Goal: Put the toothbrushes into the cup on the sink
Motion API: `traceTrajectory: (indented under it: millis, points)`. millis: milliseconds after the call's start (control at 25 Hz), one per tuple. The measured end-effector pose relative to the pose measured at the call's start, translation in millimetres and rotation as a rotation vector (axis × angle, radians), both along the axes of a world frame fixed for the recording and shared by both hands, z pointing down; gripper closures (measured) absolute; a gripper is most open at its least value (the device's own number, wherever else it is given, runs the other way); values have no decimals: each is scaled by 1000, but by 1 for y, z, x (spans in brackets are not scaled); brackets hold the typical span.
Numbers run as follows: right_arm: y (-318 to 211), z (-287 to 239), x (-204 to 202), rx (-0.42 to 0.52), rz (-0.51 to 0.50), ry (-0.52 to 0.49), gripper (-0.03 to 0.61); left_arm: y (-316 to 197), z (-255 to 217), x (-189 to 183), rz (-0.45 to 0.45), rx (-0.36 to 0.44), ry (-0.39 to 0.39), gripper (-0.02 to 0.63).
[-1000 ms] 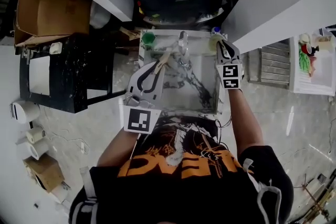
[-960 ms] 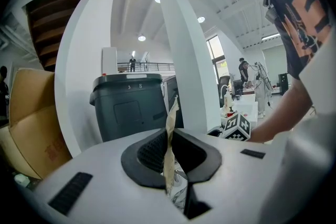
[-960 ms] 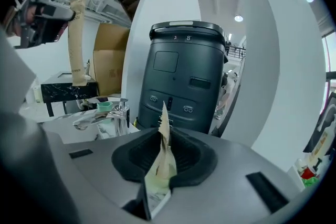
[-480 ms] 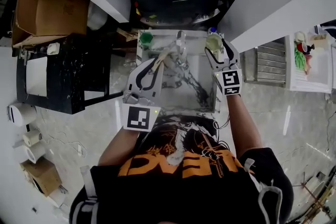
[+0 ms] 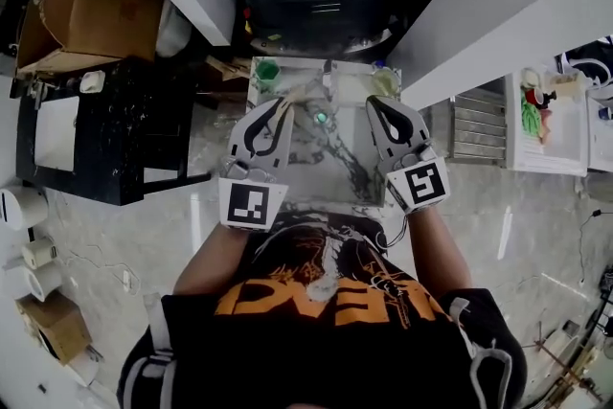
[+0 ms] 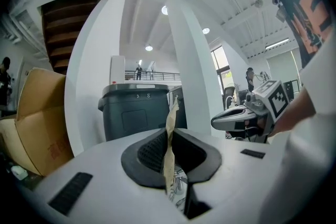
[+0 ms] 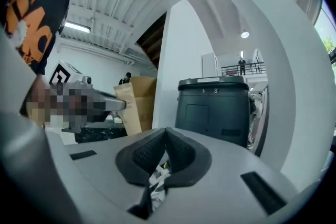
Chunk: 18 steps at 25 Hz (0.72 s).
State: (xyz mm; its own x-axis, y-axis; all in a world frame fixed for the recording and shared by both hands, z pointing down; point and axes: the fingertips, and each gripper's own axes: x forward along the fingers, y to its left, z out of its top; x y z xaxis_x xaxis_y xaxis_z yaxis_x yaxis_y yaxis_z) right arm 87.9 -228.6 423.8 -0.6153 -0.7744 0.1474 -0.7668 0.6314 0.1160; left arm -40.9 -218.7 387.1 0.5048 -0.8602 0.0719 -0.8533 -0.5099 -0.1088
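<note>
While clamping wrapped toothbrush (image 6: 169, 134) in left tool (image 5: 277, 104), right tool (image 5: 374, 102) closed and empty, keep vertical; lower end-first, release late.

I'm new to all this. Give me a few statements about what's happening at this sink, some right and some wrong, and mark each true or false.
1. The left tongs are clamped on a thin brown paper packet. True.
2. The right tongs hold a toothbrush. False: they are shut with nothing between them.
3. A green cup stands at the far left corner of the sink. True.
4. Both tongs rest on the floor. False: both are held up over the sink.
</note>
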Motion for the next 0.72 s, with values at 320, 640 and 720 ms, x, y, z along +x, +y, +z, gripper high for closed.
traceTrajectory:
  millis: [320,640,720]
  points:
    - [16,-29,-36,63,-79,-99,565,-8,14,-24,-35,0,-48,563]
    - [17,-29,-46,58,-87,-68,565,-75,70,-66,-105,-36,-147,563]
    - [17,-30,-44,58,-81,-53,565,-92,89,-68,-106,-55,-159,563]
